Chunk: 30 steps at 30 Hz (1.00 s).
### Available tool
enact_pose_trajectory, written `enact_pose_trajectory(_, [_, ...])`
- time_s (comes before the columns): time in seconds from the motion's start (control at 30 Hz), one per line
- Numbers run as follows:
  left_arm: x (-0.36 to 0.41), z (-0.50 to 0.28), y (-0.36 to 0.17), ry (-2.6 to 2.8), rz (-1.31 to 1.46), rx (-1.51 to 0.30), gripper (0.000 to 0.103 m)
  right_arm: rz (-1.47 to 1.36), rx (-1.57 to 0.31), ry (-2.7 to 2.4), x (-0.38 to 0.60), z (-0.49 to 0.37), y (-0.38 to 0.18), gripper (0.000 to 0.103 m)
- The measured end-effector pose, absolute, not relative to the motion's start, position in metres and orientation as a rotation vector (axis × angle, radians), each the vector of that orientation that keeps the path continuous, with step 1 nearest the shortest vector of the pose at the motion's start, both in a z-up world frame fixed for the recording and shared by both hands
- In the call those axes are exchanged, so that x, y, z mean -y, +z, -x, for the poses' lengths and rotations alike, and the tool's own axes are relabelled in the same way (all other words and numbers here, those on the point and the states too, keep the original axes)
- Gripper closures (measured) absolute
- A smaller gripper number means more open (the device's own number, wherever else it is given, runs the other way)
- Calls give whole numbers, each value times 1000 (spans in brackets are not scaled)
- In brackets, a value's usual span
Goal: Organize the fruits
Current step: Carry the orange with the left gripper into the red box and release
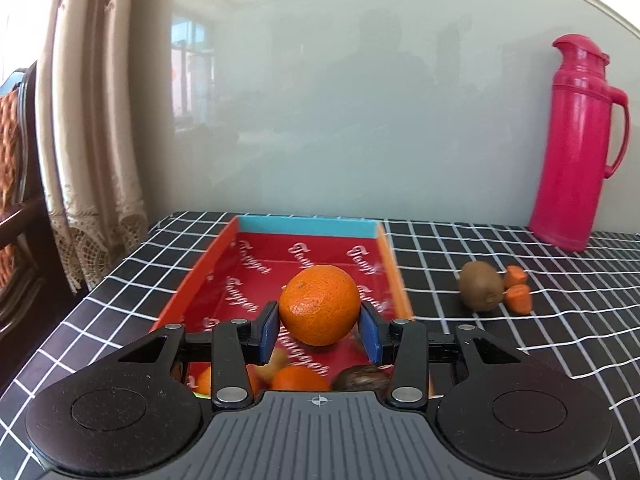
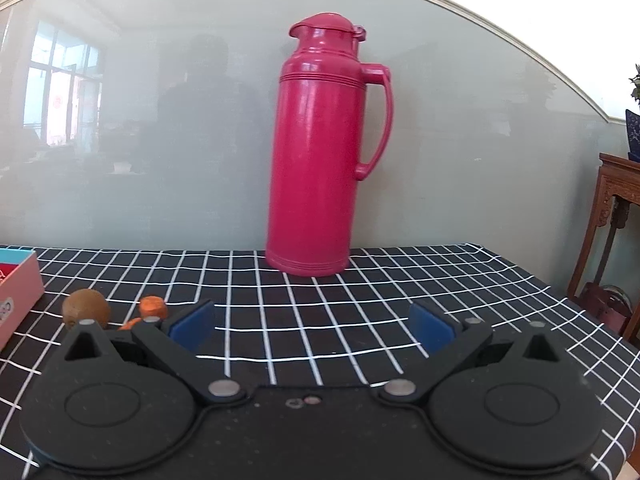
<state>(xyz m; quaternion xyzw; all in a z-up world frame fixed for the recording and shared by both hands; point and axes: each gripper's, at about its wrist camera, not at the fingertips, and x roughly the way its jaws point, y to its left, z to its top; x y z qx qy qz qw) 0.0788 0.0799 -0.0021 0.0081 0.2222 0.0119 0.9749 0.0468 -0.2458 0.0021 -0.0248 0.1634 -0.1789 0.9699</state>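
Left wrist view: the left gripper (image 1: 319,326) has its blue fingers (image 1: 269,332) pressed against both sides of an orange (image 1: 319,305), which it holds above the near half of a red box (image 1: 192,280). The box has orange side walls, a light blue far wall and white lettering on its floor. Low in the box, partly hidden behind the gripper body, lie another orange fruit (image 1: 298,378), a dark brown round fruit (image 1: 360,377) and a yellowish one (image 1: 276,362) that is too covered to name. The box rests on a table (image 1: 520,360) covered with a black cloth crossed by white lines. To the right of the box, on the cloth, a kiwi (image 1: 481,291) lies just beside two orange carrot pieces (image 1: 518,294). Farther right, at the far edge against the pale wall, stands a pink thermos (image 1: 576,144) with its handle to the right. A lace curtain (image 1: 92,120) hangs at the left.

Right wrist view: the right gripper (image 2: 314,326) hovers above the table (image 2: 360,300) with its fingers (image 2: 192,324) spread wide and nothing between them. The pink thermos (image 2: 320,152) stands straight ahead at the far side. At the near left, the kiwi (image 2: 86,312) and the carrot pieces (image 2: 153,306) lie close to the left finger, and a corner of the box (image 2: 20,292) shows at the left edge. A carved wooden stand (image 2: 612,232) is at the far right.
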Motion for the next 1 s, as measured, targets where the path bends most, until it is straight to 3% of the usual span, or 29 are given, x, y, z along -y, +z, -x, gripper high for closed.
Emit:
enact_pose_trajectory(0.87, [-125, -77, -9, 105, -2, -470, 60, 78, -342, -272, 195, -61, -2, 0])
enact_pose_trajectory(0.9, [-124, -77, -8, 102, -2, -465, 55, 78, -341, -267, 195, -61, -2, 0])
enact_pose_trajectory(0.93, [-123, -77, -8, 98, -4, -462, 39, 76, -342, -260, 195, -61, -2, 0])
enact_pose_trajectory(1.0, [-121, -73, -5, 101, -14, -431, 26, 78, -342, -250, 197, -60, -2, 0])
